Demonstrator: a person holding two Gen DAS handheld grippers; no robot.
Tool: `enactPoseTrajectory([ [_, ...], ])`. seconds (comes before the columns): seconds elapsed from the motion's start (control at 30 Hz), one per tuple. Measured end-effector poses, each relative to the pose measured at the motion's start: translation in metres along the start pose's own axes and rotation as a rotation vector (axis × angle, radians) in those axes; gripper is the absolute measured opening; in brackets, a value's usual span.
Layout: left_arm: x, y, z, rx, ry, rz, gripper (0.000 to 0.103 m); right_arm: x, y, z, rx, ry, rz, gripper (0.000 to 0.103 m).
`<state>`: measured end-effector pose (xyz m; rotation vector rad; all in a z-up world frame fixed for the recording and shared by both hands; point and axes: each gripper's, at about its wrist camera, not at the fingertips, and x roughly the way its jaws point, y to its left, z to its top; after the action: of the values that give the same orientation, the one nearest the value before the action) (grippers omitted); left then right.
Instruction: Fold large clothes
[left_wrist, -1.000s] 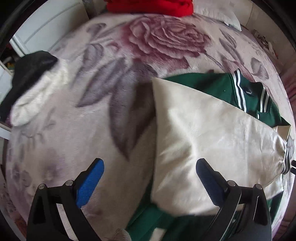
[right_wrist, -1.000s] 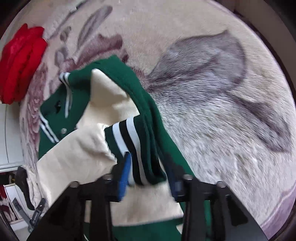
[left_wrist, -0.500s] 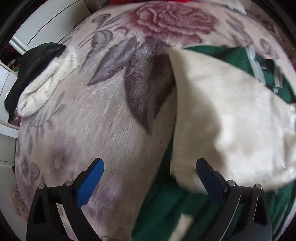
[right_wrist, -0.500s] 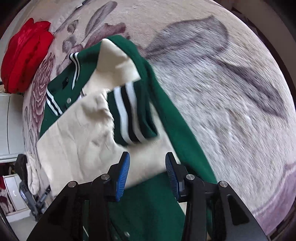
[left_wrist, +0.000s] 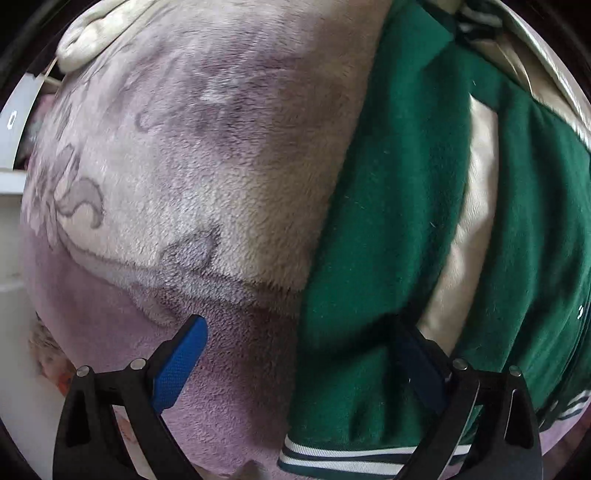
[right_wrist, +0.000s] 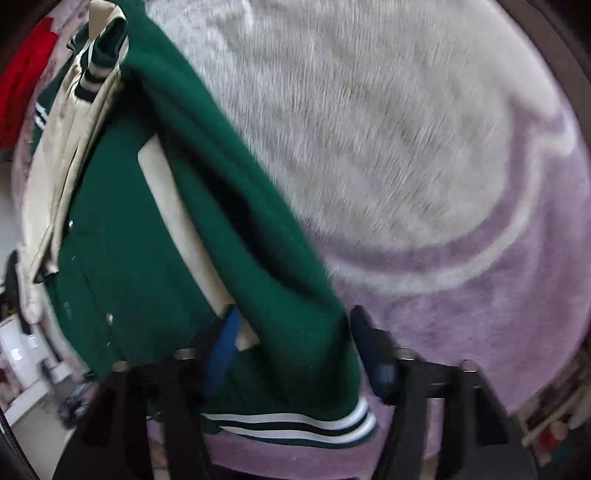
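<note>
The green varsity jacket with cream sleeves (left_wrist: 388, 229) lies on a plush pink-and-cream floral blanket (left_wrist: 207, 177). The left gripper (left_wrist: 303, 362) spreads wide over the jacket's striped hem edge. The right gripper (right_wrist: 291, 354), jaws parted, straddles a raised green fold of the jacket (right_wrist: 258, 236). Red fabric (right_wrist: 22, 77) lies beyond the jacket's collar.

Right wrist view is pretty smeared, so the blanket (right_wrist: 424, 155) pile and the jacket (right_wrist: 207, 206) edge look streaky. The right gripper (right_wrist: 295, 354) has green fabric bunched between its fingers, can't tell if it's pinching. Left wrist view cuts the striped hem (left_wrist: 343, 456) off at the bottom. Red thing (right_wrist: 22, 85) is cropped, unidentifiable.
</note>
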<state>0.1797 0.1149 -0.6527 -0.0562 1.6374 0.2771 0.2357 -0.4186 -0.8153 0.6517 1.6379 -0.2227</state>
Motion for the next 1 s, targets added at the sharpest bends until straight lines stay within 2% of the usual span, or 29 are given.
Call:
enactPoseTrajectory([
  [0.03,-0.005,0.0,0.001,-0.007,-0.013,0.009,0.101,0.002,-0.005,0.0,0.013,-0.016,-0.043,0.029],
  [0.1,-0.019,-0.002,0.003,-0.002,-0.044,0.028,0.101,0.006,-0.024,0.002,0.144,0.007,-0.033,0.03],
  [0.13,-0.031,-0.007,0.005,0.008,-0.073,0.046,0.101,0.004,-0.022,0.004,0.159,0.021,-0.038,0.03],
  [0.17,-0.04,-0.01,0.007,0.017,-0.095,0.064,0.101,-0.004,-0.012,0.006,0.125,0.011,-0.071,0.03],
  [0.27,-0.069,-0.028,0.019,0.051,-0.188,0.096,0.101,-0.037,0.029,0.015,-0.039,-0.121,-0.119,0.034],
  [0.3,-0.076,-0.038,0.023,0.064,-0.212,0.105,0.101,-0.047,0.046,0.021,-0.099,-0.168,-0.142,0.037],
  [0.33,-0.081,-0.049,0.03,0.079,-0.236,0.113,0.101,-0.054,0.065,0.032,-0.172,-0.217,-0.162,0.045],
  [0.4,-0.084,-0.071,0.041,0.094,-0.259,0.114,0.101,-0.048,0.091,0.054,-0.276,-0.236,-0.191,0.059],
  [0.47,-0.085,-0.093,0.048,0.099,-0.248,0.088,0.101,-0.026,0.11,0.082,-0.344,-0.189,-0.219,0.059],
  [0.5,-0.086,-0.1,0.053,0.101,-0.252,0.077,0.101,-0.017,0.117,0.091,-0.373,-0.166,-0.226,0.057],
  [0.53,-0.087,-0.111,0.059,0.104,-0.252,0.07,0.101,-0.012,0.122,0.099,-0.396,-0.164,-0.236,0.04],
  [0.6,-0.091,-0.13,0.069,0.106,-0.254,0.051,0.101,-0.018,0.12,0.114,-0.382,-0.22,-0.251,0.013],
  [0.63,-0.095,-0.137,0.073,0.107,-0.258,0.049,0.101,-0.027,0.11,0.121,-0.325,-0.257,-0.236,0.011],
  [0.67,-0.1,-0.146,0.076,0.11,-0.264,0.051,0.101,-0.034,0.086,0.132,-0.201,-0.266,-0.166,0.011],
  [0.73,-0.102,-0.153,0.081,0.118,-0.269,0.06,0.101,-0.027,0.048,0.143,-0.018,-0.222,-0.057,0.011],
  [0.77,-0.103,-0.155,0.083,0.123,-0.266,0.068,0.101,-0.023,0.041,0.144,0.01,-0.209,-0.029,0.011],
  [0.87,-0.101,-0.161,0.088,0.136,-0.254,0.088,0.101,-0.028,0.044,0.138,-0.016,-0.184,-0.056,0.011],
  [0.93,-0.101,-0.162,0.084,0.145,-0.253,0.105,0.101,-0.039,0.051,0.135,-0.044,-0.176,-0.005,0.015],
  [0.97,-0.1,-0.161,0.084,0.148,-0.253,0.113,0.101,-0.041,0.051,0.129,-0.097,-0.18,-0.004,0.017],
  [1.0,-0.099,-0.161,0.081,0.149,-0.25,0.127,0.101,-0.042,0.044,0.127,-0.118,-0.196,-0.04,0.018],
])
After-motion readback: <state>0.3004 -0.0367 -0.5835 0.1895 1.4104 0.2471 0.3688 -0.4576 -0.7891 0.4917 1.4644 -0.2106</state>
